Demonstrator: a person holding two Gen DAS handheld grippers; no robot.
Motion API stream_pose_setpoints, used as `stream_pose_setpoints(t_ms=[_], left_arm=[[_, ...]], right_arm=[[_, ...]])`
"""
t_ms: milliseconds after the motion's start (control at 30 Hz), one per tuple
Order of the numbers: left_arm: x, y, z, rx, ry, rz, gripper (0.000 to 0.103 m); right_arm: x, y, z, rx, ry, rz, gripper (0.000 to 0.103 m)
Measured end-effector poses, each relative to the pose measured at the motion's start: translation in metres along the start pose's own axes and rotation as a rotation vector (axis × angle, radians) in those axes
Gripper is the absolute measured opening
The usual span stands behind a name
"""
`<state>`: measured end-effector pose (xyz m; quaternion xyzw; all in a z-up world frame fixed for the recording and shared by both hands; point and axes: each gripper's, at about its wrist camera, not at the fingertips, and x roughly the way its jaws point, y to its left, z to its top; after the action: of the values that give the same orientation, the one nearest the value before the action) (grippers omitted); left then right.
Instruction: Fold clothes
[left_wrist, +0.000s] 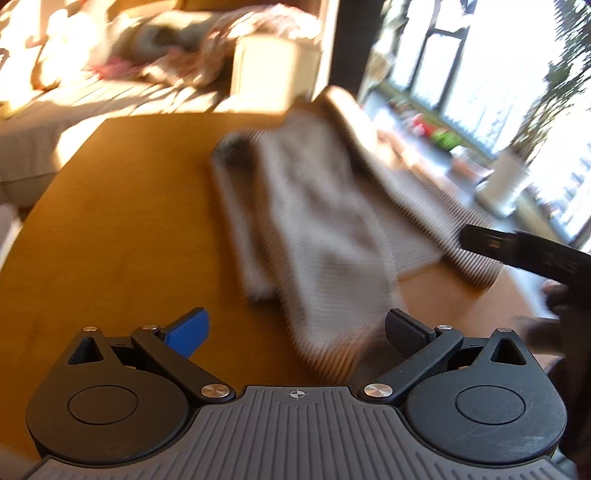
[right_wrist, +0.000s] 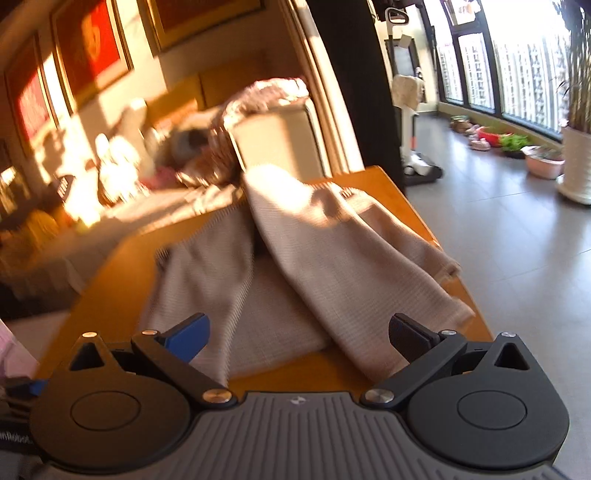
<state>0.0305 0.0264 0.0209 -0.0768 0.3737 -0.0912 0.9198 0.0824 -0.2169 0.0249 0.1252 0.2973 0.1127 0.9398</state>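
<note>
Right wrist: garment (right_wrist: 295, 258) rumpled on table (right_wrist: 122, 288), right gripper (right_wrist: 299, 332) fingers apart.

Beige-grey ribbed knit garment (left_wrist: 314, 229) (right_wrist: 295, 258), looks like a sweater; both views blurred. Lies crumpled, partly folded on the wooden table (left_wrist: 122, 229) (right_wrist: 114, 291). Right wrist view: two long sleeve-like lobes cross near 12 o'clock, one running to 7, the other to 4, on top of a flatter layer. Far end sunlit. One edge reaches the table's 3 o'clock side.
</note>
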Motion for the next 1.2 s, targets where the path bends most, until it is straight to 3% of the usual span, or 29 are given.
stream_pose_setpoints(t_ms=[167,267,367,467,500,700,867,1100,1200], left_arm=[[0.028,0.011,0.041,-0.017,-0.117,-0.142,0.103],[0.063,0.012,0.062,-0.013,-0.106,-0.175,0.103],[0.096,0.014,0.075,0.001,-0.070,-0.190,0.103],[0.110,0.025,0.075,0.004,-0.033,-0.212,0.103],[0.109,0.029,0.073,0.010,-0.027,-0.221,0.103],[0.071,0.057,0.046,0.029,0.015,-0.282,0.103],[0.050,0.066,0.023,-0.023,0.028,-0.341,0.103],[0.064,0.068,0.020,-0.136,0.038,-0.305,0.103],[0.061,0.072,0.022,-0.160,0.086,-0.348,0.103]], right_arm=[[0.055,-0.001,0.039,-0.050,-0.029,0.065,0.103],[0.090,0.000,0.060,-0.136,-0.097,0.044,0.103],[0.132,-0.008,0.075,-0.126,-0.020,0.061,0.103],[0.159,-0.022,0.066,-0.041,0.094,0.144,0.103],[0.154,-0.021,0.057,-0.056,0.059,0.150,0.103],[0.096,-0.019,0.011,0.022,0.074,0.273,0.103],[0.046,-0.021,-0.023,0.067,0.080,0.352,0.103],[0.046,-0.029,-0.023,0.144,0.068,0.398,0.103],[0.049,-0.028,-0.022,0.146,0.066,0.398,0.103]])
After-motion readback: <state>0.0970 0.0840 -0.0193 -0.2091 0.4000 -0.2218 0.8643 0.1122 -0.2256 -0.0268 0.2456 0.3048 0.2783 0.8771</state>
